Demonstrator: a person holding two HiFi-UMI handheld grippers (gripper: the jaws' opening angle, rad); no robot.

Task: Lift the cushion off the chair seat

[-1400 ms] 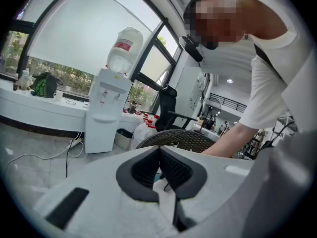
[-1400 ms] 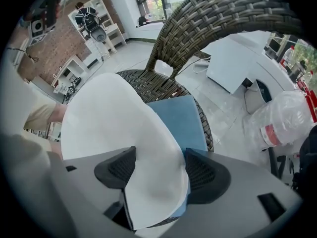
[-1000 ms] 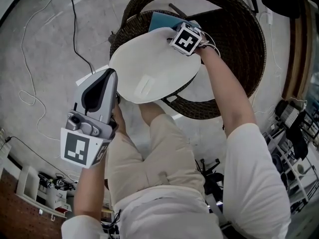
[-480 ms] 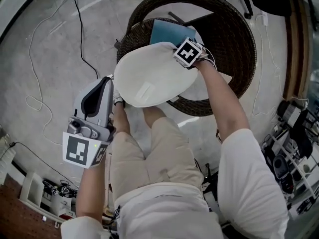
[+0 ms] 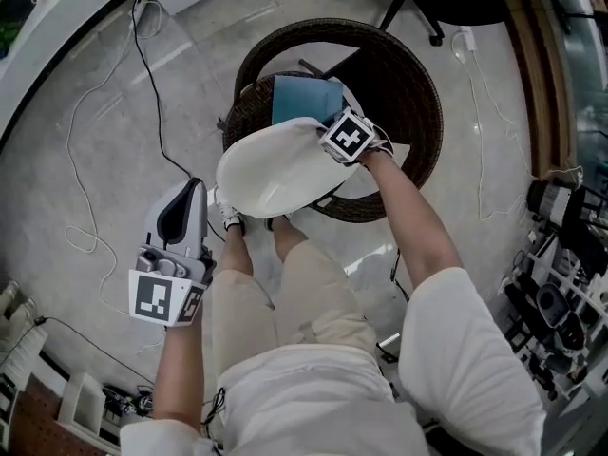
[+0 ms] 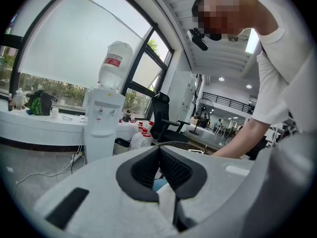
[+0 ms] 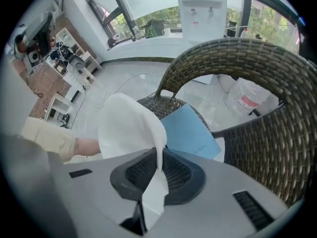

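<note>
Two grippers in frame. Left gripper (image 5: 194, 190) sits at the left of the head view, over bare floor, well apart from the chair; its own view shows the pads tip to tip with nothing caught between them. White cushion (image 5: 271, 169) hangs tilted above the seat, its near part overhanging the wicker chair's (image 5: 423, 74) front rim. Right gripper (image 5: 340, 141) points steeply down at the cushion's far edge; jaws narrow, pinching a fold of the white cover (image 7: 157, 182). Blue sheet (image 5: 306, 100) lies flat on the seat, just beyond the cushion.
</note>
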